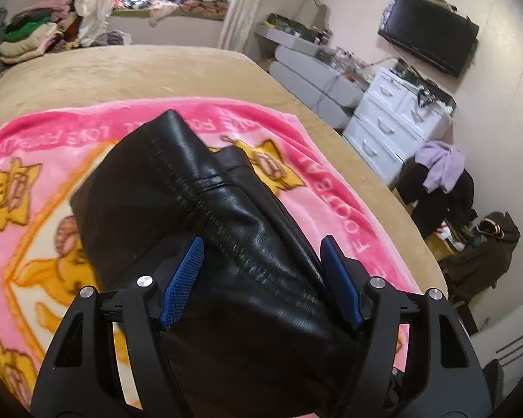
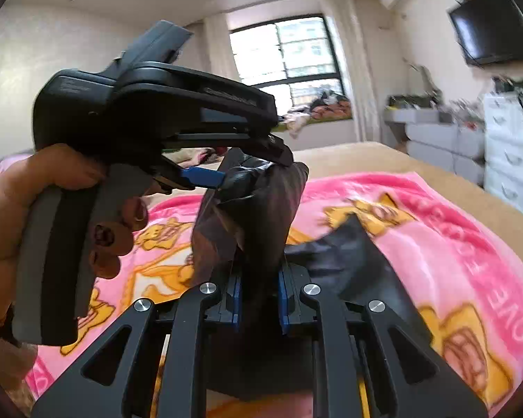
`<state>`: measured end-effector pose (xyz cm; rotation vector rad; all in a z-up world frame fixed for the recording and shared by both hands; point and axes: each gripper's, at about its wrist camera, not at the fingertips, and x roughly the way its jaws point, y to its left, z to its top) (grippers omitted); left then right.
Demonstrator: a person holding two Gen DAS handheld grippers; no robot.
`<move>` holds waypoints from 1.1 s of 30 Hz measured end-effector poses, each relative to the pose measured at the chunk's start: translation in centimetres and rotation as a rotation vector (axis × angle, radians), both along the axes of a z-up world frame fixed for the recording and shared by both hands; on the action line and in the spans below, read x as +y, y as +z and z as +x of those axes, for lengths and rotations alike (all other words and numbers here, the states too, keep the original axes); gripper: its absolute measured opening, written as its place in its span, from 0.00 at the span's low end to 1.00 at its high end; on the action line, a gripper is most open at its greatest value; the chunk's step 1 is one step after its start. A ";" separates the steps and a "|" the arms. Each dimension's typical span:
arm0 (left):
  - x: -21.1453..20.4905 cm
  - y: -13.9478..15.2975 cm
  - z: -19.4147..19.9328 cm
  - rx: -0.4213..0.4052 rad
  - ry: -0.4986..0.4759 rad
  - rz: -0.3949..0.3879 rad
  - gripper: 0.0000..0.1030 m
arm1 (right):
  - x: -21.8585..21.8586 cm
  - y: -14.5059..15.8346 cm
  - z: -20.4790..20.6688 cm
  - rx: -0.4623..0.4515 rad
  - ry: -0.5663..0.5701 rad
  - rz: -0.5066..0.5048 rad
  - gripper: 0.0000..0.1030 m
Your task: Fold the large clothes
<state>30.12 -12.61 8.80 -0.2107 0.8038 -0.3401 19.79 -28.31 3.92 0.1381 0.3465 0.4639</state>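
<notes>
A black leather garment [image 1: 191, 188] hangs in the air above a pink cartoon blanket [image 1: 296, 132] spread on the bed. My left gripper [image 1: 261, 271] has a thick fold of it between its blue pads [image 1: 183, 278], which hold it up. In the right wrist view a hand [image 2: 35, 209] holds the left gripper [image 2: 251, 167] side-on, with the garment [image 2: 261, 216] bunched at its tips. My right gripper [image 2: 259, 296] is shut on a lower fold of the same garment. Another flap [image 2: 352, 254] droops to the right over the blanket [image 2: 436, 226].
The bed's tan cover [image 1: 139, 69] stretches beyond the blanket. White drawers [image 1: 387, 118] and grey cabinets [image 1: 313, 73] stand along the right wall under a television [image 1: 432, 31]. Clothes are heaped on a chair [image 1: 439, 174], on the floor at the far left [image 1: 35, 35] and on the window sill [image 1: 177, 3].
</notes>
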 end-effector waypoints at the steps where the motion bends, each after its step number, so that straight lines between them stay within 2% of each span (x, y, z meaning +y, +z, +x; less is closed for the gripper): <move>1: -0.6 -0.3 0.3 0.010 -0.003 0.000 0.59 | -0.7 -0.3 0.2 0.010 -0.014 0.014 0.14; 6: -2.5 -0.9 0.4 -0.004 -0.016 0.008 0.64 | -5.8 -3.1 1.9 0.202 -0.071 0.169 0.14; 9: -2.0 -1.6 0.2 0.005 -0.004 0.007 0.69 | -8.1 -5.4 3.0 0.320 -0.083 0.272 0.14; 12: -0.3 -2.8 -0.3 0.014 0.050 0.018 0.74 | -9.8 -7.3 3.7 0.433 -0.066 0.400 0.14; 14: 1.1 -3.9 -0.8 0.026 0.094 0.032 0.78 | -9.9 -7.7 3.6 0.466 -0.063 0.418 0.16; 16: 2.4 -5.6 -1.3 0.048 0.135 0.049 0.78 | -9.8 -8.2 3.5 0.491 -0.066 0.420 0.17; 18: 3.8 -7.7 -1.6 0.095 0.157 0.026 0.79 | -9.6 -8.7 3.4 0.525 -0.072 0.435 0.21; 20: 4.3 -9.4 -1.6 0.142 0.160 0.008 0.80 | -9.6 -9.1 3.5 0.546 -0.079 0.429 0.33; 21: 4.3 -10.7 -1.6 0.177 0.160 0.004 0.80 | -9.6 -9.1 3.5 0.549 -0.077 0.410 0.37; 22: 4.3 -11.1 -1.5 0.184 0.158 -0.004 0.82 | -9.8 -8.8 3.2 0.543 -0.074 0.401 0.44; 23: 4.3 -11.5 -1.5 0.183 0.161 -0.013 0.84 | -10.0 -8.5 3.3 0.539 -0.080 0.395 0.56; 24: 4.4 -11.7 -1.5 0.181 0.166 -0.024 0.84 | -10.2 -8.0 3.4 0.522 -0.091 0.381 0.62; 26: 4.3 -11.6 -1.4 0.180 0.164 -0.030 0.85 | -10.6 -6.3 2.9 0.438 -0.143 0.327 0.80; 28: 4.2 -11.4 -1.5 0.170 0.161 -0.013 0.86 | -10.6 -5.0 2.6 0.373 -0.156 0.283 0.88; 29: 4.0 -11.3 -1.5 0.166 0.159 -0.004 0.86 | -10.5 -4.9 3.1 0.373 -0.132 0.281 0.89; 30: 3.8 -11.3 -1.5 0.163 0.154 0.002 0.86 | -10.2 -5.1 3.6 0.385 -0.097 0.282 0.89; 31: 3.7 -11.3 -1.5 0.162 0.151 0.005 0.86 | -9.9 -5.2 4.0 0.395 -0.075 0.277 0.79; 32: 3.5 -11.2 -1.5 0.161 0.148 0.007 0.86 | -9.5 -5.3 4.5 0.394 -0.069 0.253 0.36; 33: 3.3 -11.1 -1.5 0.159 0.142 0.009 0.86 | -9.3 -5.4 5.0 0.397 -0.078 0.220 0.21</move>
